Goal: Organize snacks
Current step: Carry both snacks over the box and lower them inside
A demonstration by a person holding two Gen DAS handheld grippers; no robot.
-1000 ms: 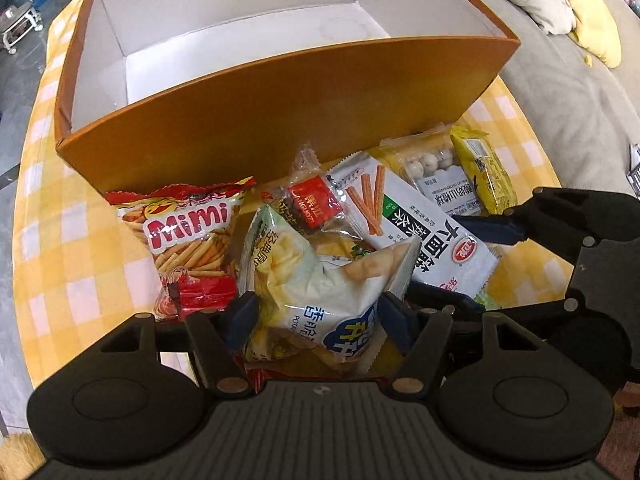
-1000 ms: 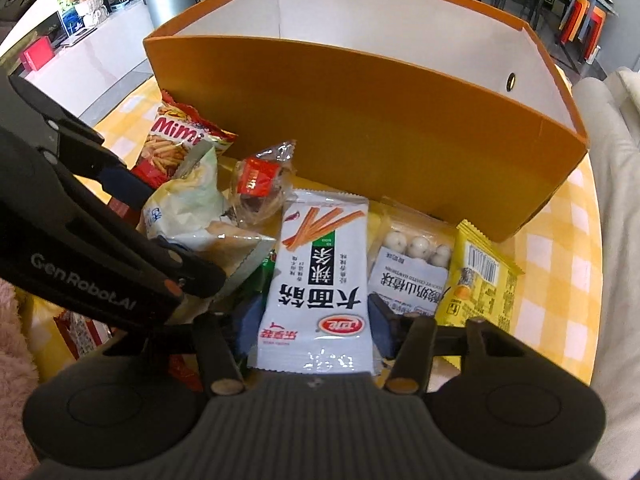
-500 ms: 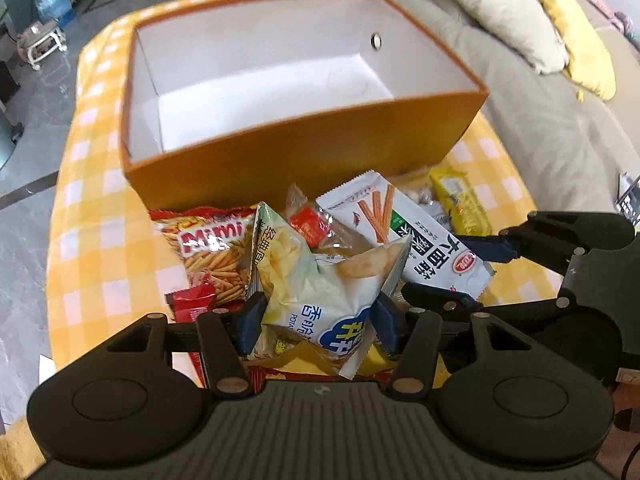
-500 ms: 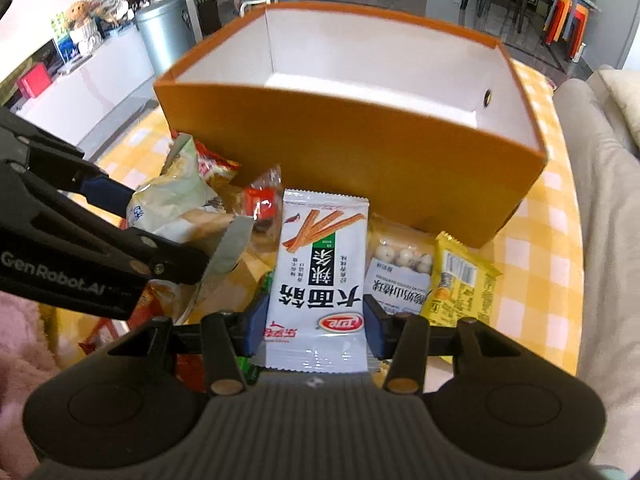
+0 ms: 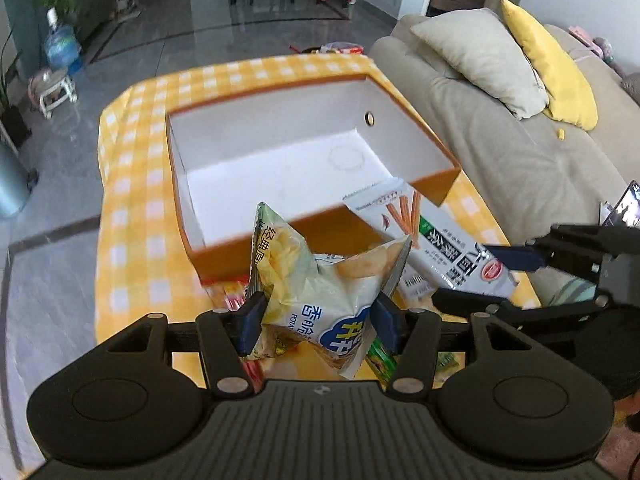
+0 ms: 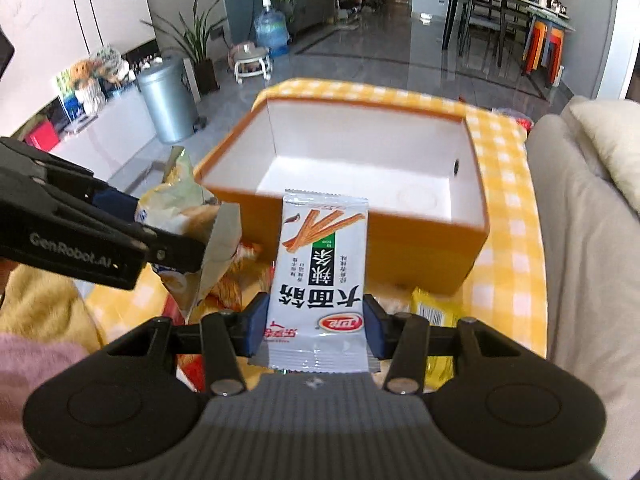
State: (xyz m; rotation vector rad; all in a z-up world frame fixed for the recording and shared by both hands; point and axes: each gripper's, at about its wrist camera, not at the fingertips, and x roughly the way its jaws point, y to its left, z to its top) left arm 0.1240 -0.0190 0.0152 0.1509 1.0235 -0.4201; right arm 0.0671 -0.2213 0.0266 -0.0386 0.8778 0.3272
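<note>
Left wrist view: the left gripper (image 5: pixel 318 318) pinches a potato chip bag (image 5: pixel 320 292) between both pads, lifted above the yellow checked tablecloth (image 5: pixel 132 216). The empty orange box (image 5: pixel 440 190) lies toward 12 o'clock, its long axis running across the view. At 2 o'clock, the right gripper (image 5: pixel 484 276) holds a breadstick packet (image 5: pixel 436 248).

Right wrist view: the right gripper (image 6: pixel 316 320) clamps the breadstick packet (image 6: pixel 320 264), its long axis pointing to 12 o'clock at the orange box (image 6: pixel 420 248). The left gripper (image 6: pixel 160 236) stands at 10 o'clock. Both grippers appear about equally near the box.
</note>
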